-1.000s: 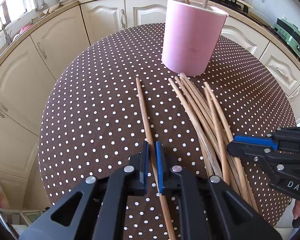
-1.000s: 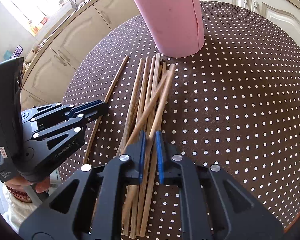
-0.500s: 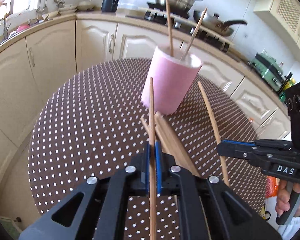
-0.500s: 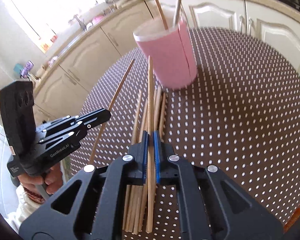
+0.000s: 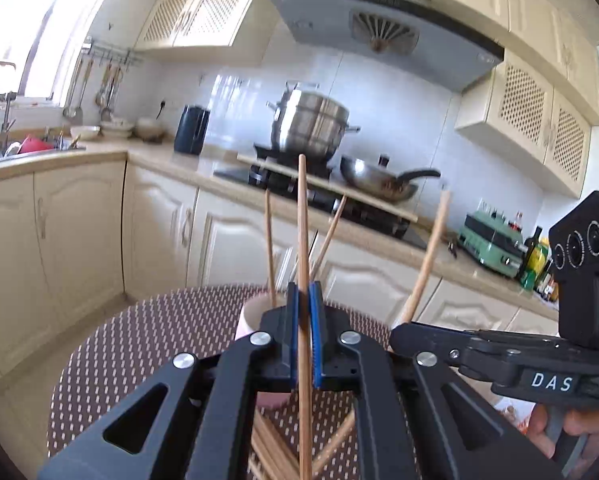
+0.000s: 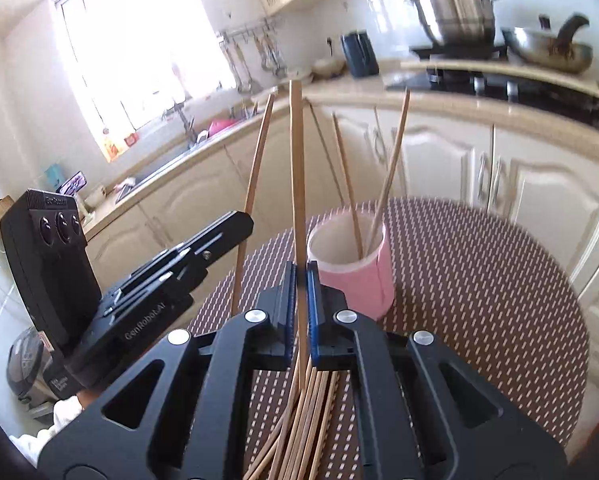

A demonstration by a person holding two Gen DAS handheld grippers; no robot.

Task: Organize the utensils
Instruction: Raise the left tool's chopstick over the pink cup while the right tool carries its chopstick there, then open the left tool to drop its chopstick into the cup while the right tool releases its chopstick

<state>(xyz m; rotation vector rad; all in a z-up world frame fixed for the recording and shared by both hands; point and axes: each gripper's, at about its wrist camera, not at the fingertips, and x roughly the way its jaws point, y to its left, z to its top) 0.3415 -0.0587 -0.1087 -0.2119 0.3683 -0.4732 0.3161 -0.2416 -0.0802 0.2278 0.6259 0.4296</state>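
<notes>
My left gripper (image 5: 304, 300) is shut on a wooden chopstick (image 5: 303, 220) held upright above the table. My right gripper (image 6: 300, 276) is shut on another chopstick (image 6: 297, 160), also upright. The pink cup (image 6: 359, 276) stands on the dotted table just beyond the right gripper and holds two chopsticks (image 6: 391, 168). In the left wrist view the cup (image 5: 251, 314) is mostly hidden behind the left fingers. Several loose chopsticks (image 6: 307, 412) lie on the table under the grippers. The right gripper (image 5: 403, 332) shows at the right of the left wrist view, the left gripper (image 6: 239, 224) at the left of the right wrist view.
The round brown table with white dots (image 6: 479, 280) stands in a kitchen. Cream cabinets (image 5: 79, 220) and a counter with a stove, a steel pot (image 5: 311, 124) and a pan (image 5: 379, 180) run behind it. A sink (image 5: 19, 148) is at the far left.
Both grippers have lifted their chopsticks off the table and tilted them upright, rising until they look level across the kitchen. They have moved closer to the pink cup.
</notes>
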